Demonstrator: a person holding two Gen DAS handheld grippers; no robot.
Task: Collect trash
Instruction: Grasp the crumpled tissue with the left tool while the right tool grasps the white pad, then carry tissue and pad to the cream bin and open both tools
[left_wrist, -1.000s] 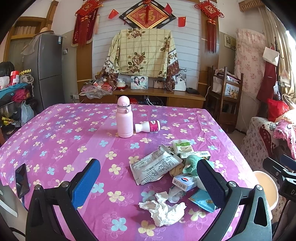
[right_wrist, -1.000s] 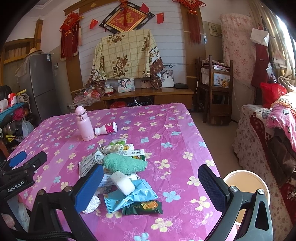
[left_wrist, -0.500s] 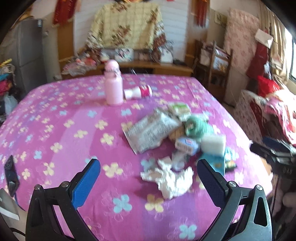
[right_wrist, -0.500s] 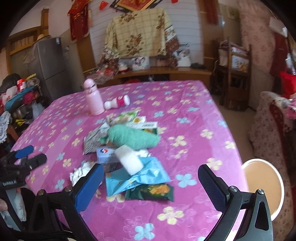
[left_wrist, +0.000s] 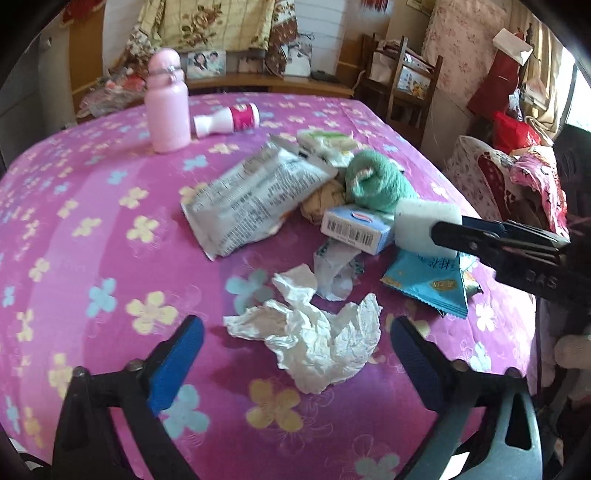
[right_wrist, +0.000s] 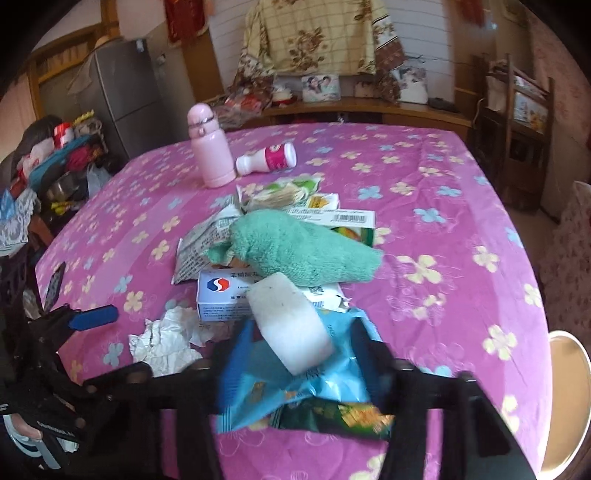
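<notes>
A trash pile lies on the pink flowered tablecloth (left_wrist: 92, 229): crumpled white tissue (left_wrist: 314, 339), grey snack wrapper (left_wrist: 251, 199), small blue-white box (left_wrist: 354, 229), blue wrapper (left_wrist: 432, 284), green towel (left_wrist: 373, 181), white sponge block (left_wrist: 421, 225). My left gripper (left_wrist: 295, 358) is open, its fingers on either side of the tissue. My right gripper (right_wrist: 291, 354) has closed in around the sponge block (right_wrist: 291, 325) above the blue wrapper (right_wrist: 269, 384); its fingers are blurred, and whether they touch it is unclear.
A pink bottle (left_wrist: 166, 103) stands upright at the far side with a small white-and-pink bottle (left_wrist: 229, 120) lying beside it. A round bin (right_wrist: 565, 398) sits off the table's right edge. A phone (right_wrist: 53, 284) lies near the left edge. Chairs and a sofa are to the right.
Both grippers moved forward and down toward the pile. The left now straddles the tissue; the right's fingers narrowed around the sponge block.
</notes>
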